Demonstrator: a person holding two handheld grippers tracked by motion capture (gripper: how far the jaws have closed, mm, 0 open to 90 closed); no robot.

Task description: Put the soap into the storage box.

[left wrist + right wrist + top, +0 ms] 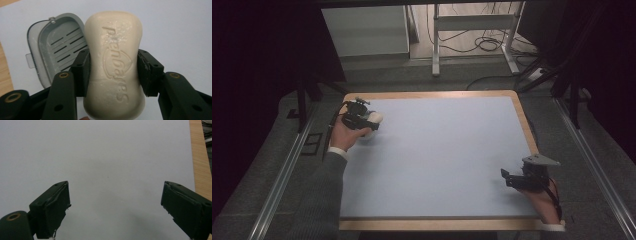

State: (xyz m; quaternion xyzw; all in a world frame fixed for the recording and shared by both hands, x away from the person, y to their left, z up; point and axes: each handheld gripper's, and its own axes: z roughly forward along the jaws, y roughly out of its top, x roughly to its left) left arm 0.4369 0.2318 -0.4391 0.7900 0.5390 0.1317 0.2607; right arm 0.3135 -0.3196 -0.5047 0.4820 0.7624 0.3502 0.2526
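A cream bar of soap with embossed lettering is clamped across its narrow waist between the two black jaws of my left gripper. Just beyond it on the left lies an open grey soap dish with a slotted floor, resting on the pale blue mat. From above, the left gripper is at the mat's far left corner, the pale soap at its tip. My right gripper rests near the mat's front right edge, its jaws spread wide with nothing between them.
The pale blue mat covers a wood-edged table. Metal rails run along both sides of the table. Behind it stand a white cabinet and a frame with loose cables on the floor.
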